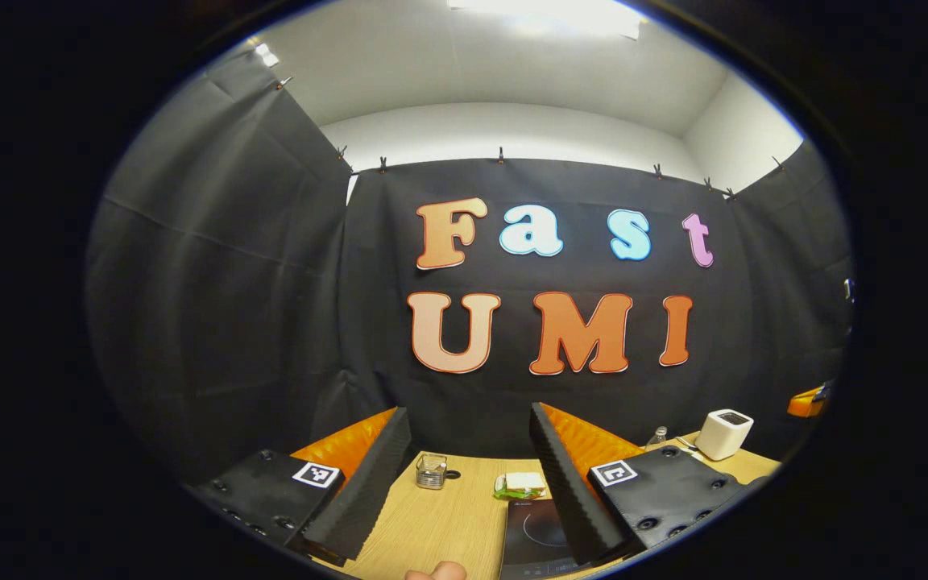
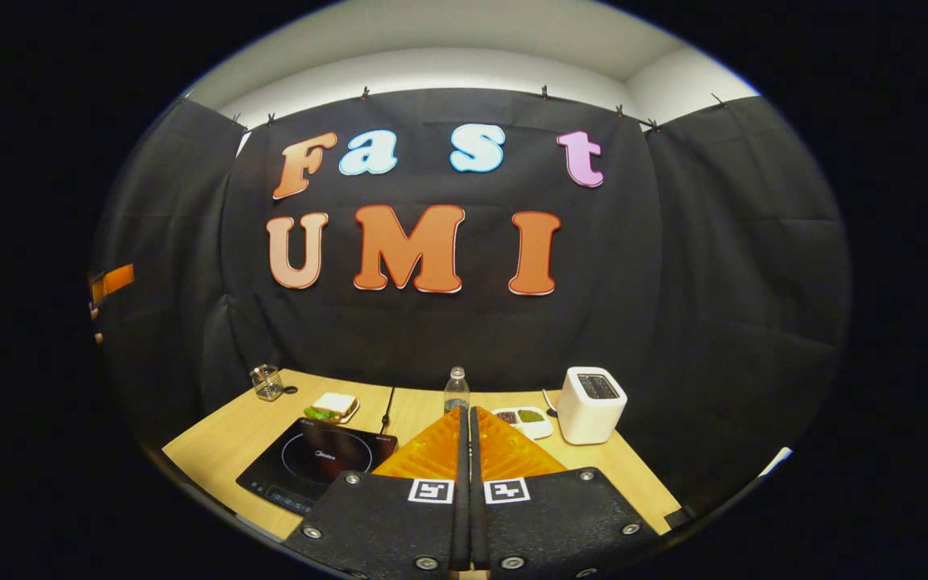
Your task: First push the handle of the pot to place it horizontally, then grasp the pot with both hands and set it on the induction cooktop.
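In the left gripper view, my left claw [image 1: 470,475] stands wide open, its two black ribbed fingers [image 1: 367,491] spread well apart with orange backing behind them, and it has hold of nothing. Between the fingers I see the pale wooden counter [image 1: 448,524]. On it, toward the back, sits a small clear glass container [image 1: 431,470]; I cannot tell what it holds. Just right of it lies a small plate with a sandwich [image 1: 522,484], white bread over green filling. The flat black induction cooktop [image 1: 536,528] lies in front of that plate, partly hidden by my right-hand finger. Farther right stand a clear plastic bottle [image 1: 657,436] and a white boxy toaster [image 1: 724,433]. A fingertip of a hand [image 1: 436,572] shows at the bottom edge.

In the right gripper view, my right claw [image 2: 466,439] is closed, fingers pressed together with nothing between them. The cooktop [image 2: 319,463] lies to its left, its top bare, with the sandwich plate [image 2: 332,407] behind it and the glass container [image 2: 267,383] near the counter's [image 2: 214,443] far corner. The bottle [image 2: 456,392] stands straight ahead. Right of it is a white divided dish [image 2: 522,419] with dark and green contents in its two compartments, just beside the toaster [image 2: 591,405].

I cannot find the pot in either view.
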Motion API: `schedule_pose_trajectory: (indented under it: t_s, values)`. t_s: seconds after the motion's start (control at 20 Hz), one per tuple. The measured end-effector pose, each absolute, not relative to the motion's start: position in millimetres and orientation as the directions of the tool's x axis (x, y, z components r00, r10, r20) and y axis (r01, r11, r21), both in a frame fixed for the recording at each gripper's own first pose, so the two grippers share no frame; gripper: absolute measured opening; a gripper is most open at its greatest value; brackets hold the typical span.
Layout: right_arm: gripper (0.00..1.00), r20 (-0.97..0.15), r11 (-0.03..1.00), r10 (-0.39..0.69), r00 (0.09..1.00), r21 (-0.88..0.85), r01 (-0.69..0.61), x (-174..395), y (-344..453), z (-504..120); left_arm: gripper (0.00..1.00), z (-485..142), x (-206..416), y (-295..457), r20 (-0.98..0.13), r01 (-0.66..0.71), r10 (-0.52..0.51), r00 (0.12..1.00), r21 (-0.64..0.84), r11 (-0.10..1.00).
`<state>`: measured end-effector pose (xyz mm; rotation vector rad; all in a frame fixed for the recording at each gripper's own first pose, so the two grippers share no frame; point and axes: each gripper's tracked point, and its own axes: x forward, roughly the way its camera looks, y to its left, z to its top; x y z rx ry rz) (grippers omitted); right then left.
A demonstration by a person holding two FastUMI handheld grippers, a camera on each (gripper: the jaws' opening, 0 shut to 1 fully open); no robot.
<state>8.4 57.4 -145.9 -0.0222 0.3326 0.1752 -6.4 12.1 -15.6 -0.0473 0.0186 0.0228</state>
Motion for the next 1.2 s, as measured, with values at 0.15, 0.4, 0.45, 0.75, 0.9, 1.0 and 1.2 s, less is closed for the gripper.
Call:
schedule_pose_trajectory:
  t_s: [0.15,0.4,0.45,0.75,0.9,1.0,1.2]
  values:
    - [0.00,-0.385,0.978,0.200,0.901,0.019,-0.209,0,72,-173,0.96,-19,-7,11,-0.028,-0.022,0.021,0.999,-0.044,0.999]
    - [0.00,-0.464,0.962,0.256,0.848,0.034,-0.272,-19,98,-213,0.98,-25,-5,11,-0.041,-0.019,0.017,0.999,-0.046,0.999]
    - [0.00,-0.478,0.959,0.262,0.838,0.033,-0.281,-23,102,-221,0.98,-25,-5,10,-0.044,-0.017,0.015,0.999,-0.048,0.999]
    - [0.00,-0.610,0.939,0.300,0.733,0.053,-0.341,-49,125,-285,0.98,-31,-3,11,-0.055,-0.017,0.014,0.998,-0.053,0.998]
    - [0.00,-0.666,0.934,0.301,0.683,0.062,-0.351,-59,127,-313,0.98,-34,-4,12,-0.064,-0.015,0.011,0.998,-0.059,0.998]
    - [0.00,-0.699,0.934,0.300,0.649,0.078,-0.348,-66,127,-332,0.98,-35,-4,12,-0.064,-0.017,0.013,0.998,-0.059,0.998]
    - [0.00,-0.758,0.938,0.288,0.586,0.100,-0.331,-83,120,-368,0.98,-38,-5,11,-0.071,-0.018,0.014,0.997,-0.051,0.999]
